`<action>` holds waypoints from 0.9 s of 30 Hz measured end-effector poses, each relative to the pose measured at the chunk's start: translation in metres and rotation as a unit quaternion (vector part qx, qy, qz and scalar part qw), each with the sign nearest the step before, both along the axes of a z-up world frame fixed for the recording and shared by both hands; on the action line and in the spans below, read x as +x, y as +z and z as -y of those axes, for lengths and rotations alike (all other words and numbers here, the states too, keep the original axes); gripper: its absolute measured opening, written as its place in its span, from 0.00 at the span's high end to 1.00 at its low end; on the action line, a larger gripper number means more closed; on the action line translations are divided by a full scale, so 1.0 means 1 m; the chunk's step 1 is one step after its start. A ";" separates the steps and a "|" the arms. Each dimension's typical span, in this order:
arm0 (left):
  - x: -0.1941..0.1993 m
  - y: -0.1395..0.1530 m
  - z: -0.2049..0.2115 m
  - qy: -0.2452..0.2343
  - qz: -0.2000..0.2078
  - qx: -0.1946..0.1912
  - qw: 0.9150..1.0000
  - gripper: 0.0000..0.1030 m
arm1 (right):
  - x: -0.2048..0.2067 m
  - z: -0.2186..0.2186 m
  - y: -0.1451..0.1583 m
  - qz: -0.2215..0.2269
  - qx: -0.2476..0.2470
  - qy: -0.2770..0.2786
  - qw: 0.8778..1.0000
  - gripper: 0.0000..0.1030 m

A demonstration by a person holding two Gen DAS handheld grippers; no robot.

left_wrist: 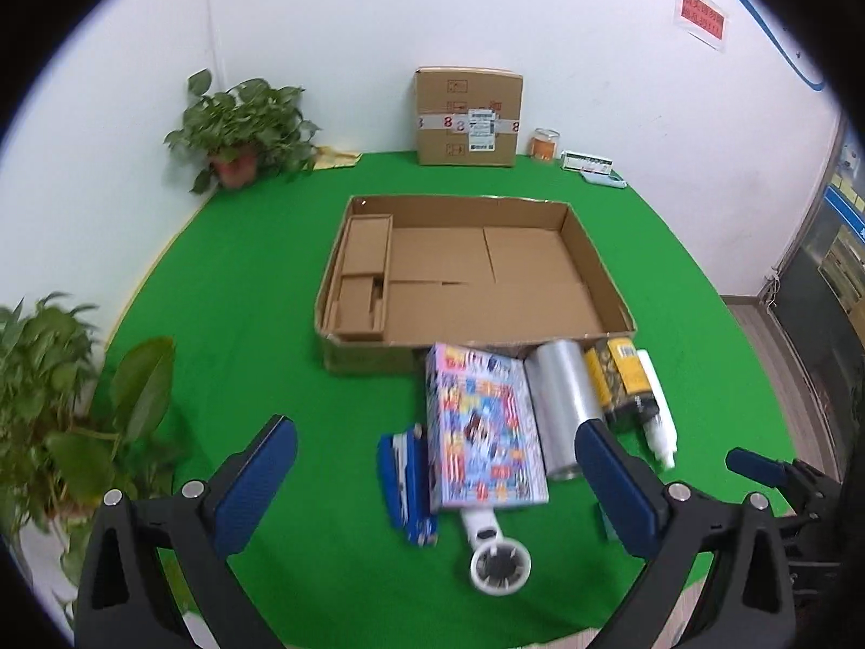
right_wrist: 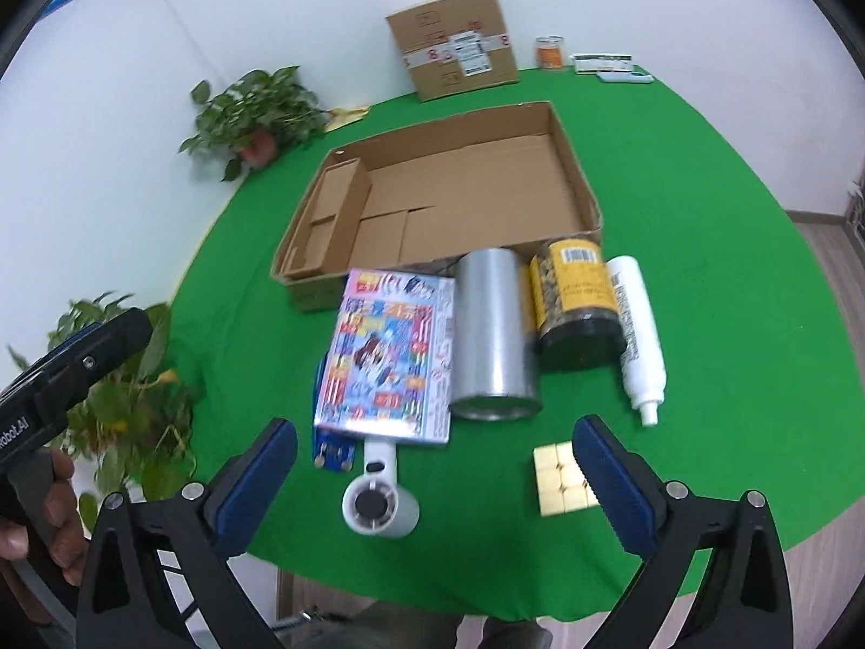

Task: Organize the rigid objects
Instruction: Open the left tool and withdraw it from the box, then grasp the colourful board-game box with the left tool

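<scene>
- Both grippers are hanging wide open, holding nothing: left gripper (left_wrist: 435,478), right gripper (right_wrist: 435,478)
- Start with the colourful flat puzzle box (right_wrist: 386,359); pinch its edges, lift into the open brown cardboard tray (right_wrist: 476,184)

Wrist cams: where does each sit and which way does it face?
Left wrist: on the left gripper, jaws open, angled down over the green table toward the open cardboard tray; the right gripper's tip shows at right.
Right wrist: on the right gripper, jaws open, angled down likewise; the hand holding the left gripper shows at left.
Shared: tray, puzzle box, silver can, white bottle.
</scene>
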State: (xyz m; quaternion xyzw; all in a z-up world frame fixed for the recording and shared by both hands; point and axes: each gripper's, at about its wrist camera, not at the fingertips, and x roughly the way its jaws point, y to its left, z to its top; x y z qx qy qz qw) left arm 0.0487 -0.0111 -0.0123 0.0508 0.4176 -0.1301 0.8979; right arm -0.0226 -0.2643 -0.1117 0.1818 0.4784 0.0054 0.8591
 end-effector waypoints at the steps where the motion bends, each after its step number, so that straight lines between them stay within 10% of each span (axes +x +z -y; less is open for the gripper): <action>1: -0.006 0.000 -0.003 0.007 0.000 0.003 1.000 0.01 | -0.002 -0.001 -0.003 -0.003 0.001 0.003 1.000 0.01; 5: -0.021 -0.002 -0.012 0.031 -0.008 0.004 0.999 0.07 | -0.003 -0.005 -0.017 -0.027 0.007 0.016 0.999 0.01; 7: -0.025 -0.001 -0.011 0.016 -0.012 -0.004 1.000 0.40 | -0.001 -0.009 -0.016 -0.021 0.008 0.026 0.999 0.01; 9: -0.024 -0.002 -0.008 0.005 -0.016 -0.004 1.000 0.53 | 0.001 -0.011 -0.014 -0.015 0.009 0.036 0.999 0.03; 12: -0.019 -0.005 -0.005 0.003 -0.017 -0.015 1.000 0.48 | 0.005 -0.014 -0.016 -0.014 0.019 0.046 0.999 0.06; 15: -0.001 -0.012 -0.003 0.007 -0.028 -0.024 0.999 0.04 | 0.012 -0.016 -0.024 -0.012 0.069 0.066 0.995 0.01; 21: 0.053 -0.035 0.002 -0.032 -0.077 -0.053 0.995 0.04 | 0.038 -0.012 -0.034 -0.023 0.079 0.053 0.995 0.00; 27: 0.106 -0.091 0.015 -0.104 -0.201 -0.091 0.970 0.04 | 0.068 -0.005 -0.083 -0.095 0.152 0.016 0.984 0.01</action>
